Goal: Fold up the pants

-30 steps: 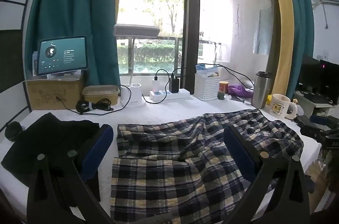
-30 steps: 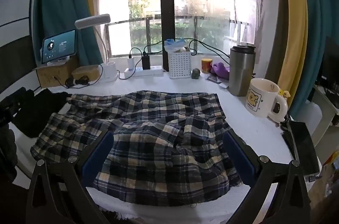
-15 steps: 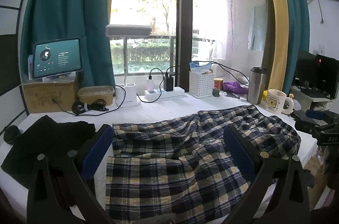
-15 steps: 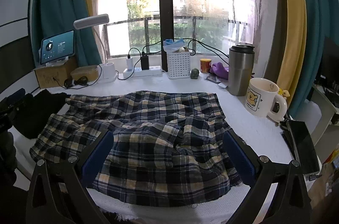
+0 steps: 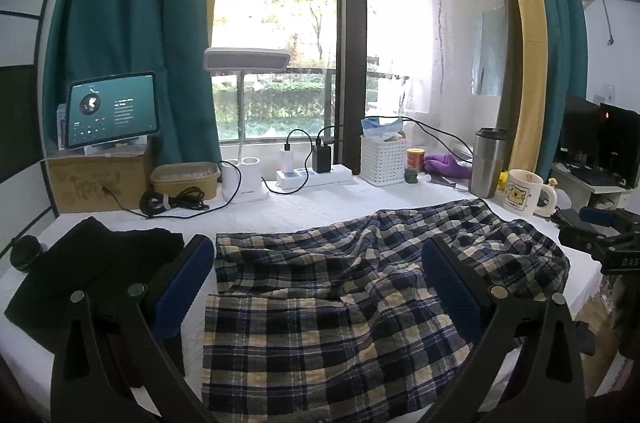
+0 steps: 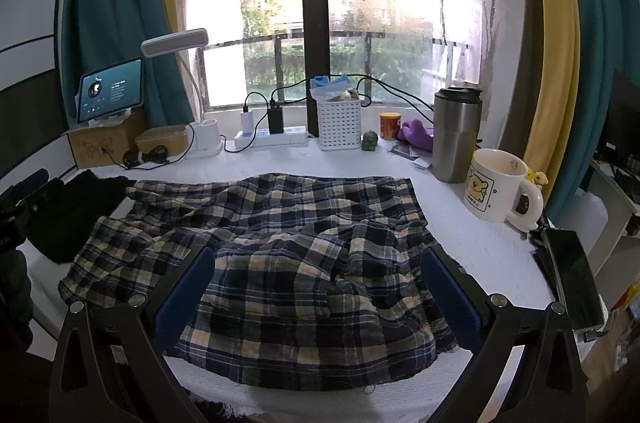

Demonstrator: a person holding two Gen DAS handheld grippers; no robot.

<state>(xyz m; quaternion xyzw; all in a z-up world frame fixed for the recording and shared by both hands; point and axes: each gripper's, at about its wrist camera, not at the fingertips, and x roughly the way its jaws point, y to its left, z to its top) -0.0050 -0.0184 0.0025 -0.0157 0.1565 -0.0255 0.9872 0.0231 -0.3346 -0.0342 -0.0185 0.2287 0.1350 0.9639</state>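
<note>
Blue, black and cream plaid pants [image 5: 336,287] lie rumpled across the white table [image 5: 304,211]. In the left wrist view my left gripper [image 5: 318,283] is open and empty, held above the pants' left part. In the right wrist view the pants [image 6: 280,255] spread from left to right, bunched near the front. My right gripper [image 6: 318,287] is open and empty above their right front part. The right gripper's body shows at the right edge of the left wrist view [image 5: 600,243].
A folded black garment [image 5: 88,271] lies left of the pants. Along the back stand a tablet [image 5: 112,109] on a cardboard box, a desk lamp [image 5: 244,127], a power strip [image 5: 316,177], a white basket [image 6: 340,123], a steel tumbler [image 6: 456,135] and a bear mug [image 6: 500,187]. A phone [image 6: 572,275] lies at the right edge.
The left gripper has drawn back and shifted a little, so the table objects look smaller and further right. The right gripper has barely moved. The pants lie unchanged.
</note>
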